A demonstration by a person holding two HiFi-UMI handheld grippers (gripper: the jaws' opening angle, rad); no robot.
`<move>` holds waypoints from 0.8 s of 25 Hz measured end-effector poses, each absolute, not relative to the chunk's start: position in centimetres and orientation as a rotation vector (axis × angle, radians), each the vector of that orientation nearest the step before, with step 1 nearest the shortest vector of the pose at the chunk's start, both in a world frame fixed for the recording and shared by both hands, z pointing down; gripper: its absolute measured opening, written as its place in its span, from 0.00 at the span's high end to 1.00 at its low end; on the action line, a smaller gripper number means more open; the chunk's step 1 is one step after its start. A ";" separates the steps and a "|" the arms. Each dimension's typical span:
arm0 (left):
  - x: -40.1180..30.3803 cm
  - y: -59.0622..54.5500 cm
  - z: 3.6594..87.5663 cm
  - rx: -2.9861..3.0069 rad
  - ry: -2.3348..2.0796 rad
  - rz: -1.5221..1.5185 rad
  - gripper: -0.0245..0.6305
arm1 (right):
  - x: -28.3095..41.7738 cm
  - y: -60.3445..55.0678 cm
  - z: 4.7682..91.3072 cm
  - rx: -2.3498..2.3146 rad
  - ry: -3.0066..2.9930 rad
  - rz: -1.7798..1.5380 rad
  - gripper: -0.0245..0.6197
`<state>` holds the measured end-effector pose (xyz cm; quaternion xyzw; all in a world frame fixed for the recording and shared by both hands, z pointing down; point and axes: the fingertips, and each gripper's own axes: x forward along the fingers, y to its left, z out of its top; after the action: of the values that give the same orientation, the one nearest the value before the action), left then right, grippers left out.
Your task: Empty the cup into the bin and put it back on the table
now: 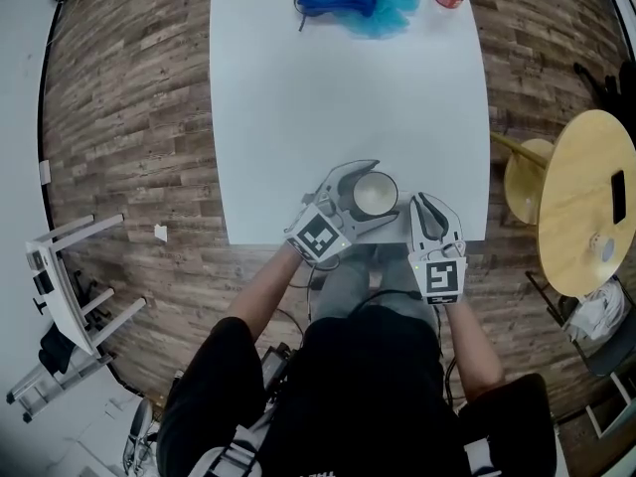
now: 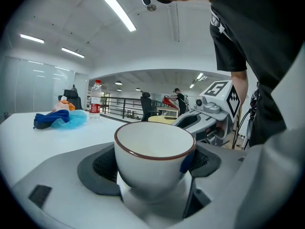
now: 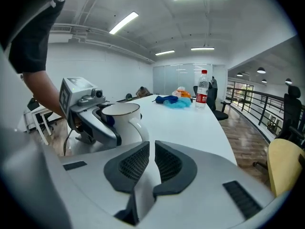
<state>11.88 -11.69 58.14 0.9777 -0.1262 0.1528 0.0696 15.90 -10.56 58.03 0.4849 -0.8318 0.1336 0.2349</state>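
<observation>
Head view: we are seeing the cup (image 1: 373, 198) upright at the near edge of the table (image 1: 348, 87), sitting between the jaws of the left tongs (image 1: 386, 193). The right tongs (image 1: 425, 207) are just beside it, on its right. No bin is showing.

Left gripper view: the pads are pressing the cup (image 2: 155, 156) on both sides, mouth up and looking empty. We are guessing the next move is letting go, though we cannot tell whether it is touching down yet.

Right gripper view: the right tongs (image 3: 151, 149) are all but closed on nothing. The cup (image 3: 121, 116) is lying ahead-left.
</observation>
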 end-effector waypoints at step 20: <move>11.3 -11.7 58.2 2.953 -0.316 0.473 0.34 | 13.5 -12.2 57.9 1.314 -2.410 0.183 0.74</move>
<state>11.29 -11.66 58.19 0.9797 -0.1048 0.1569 0.0673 13.49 -12.19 57.93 0.4687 -0.8593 0.0652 0.1941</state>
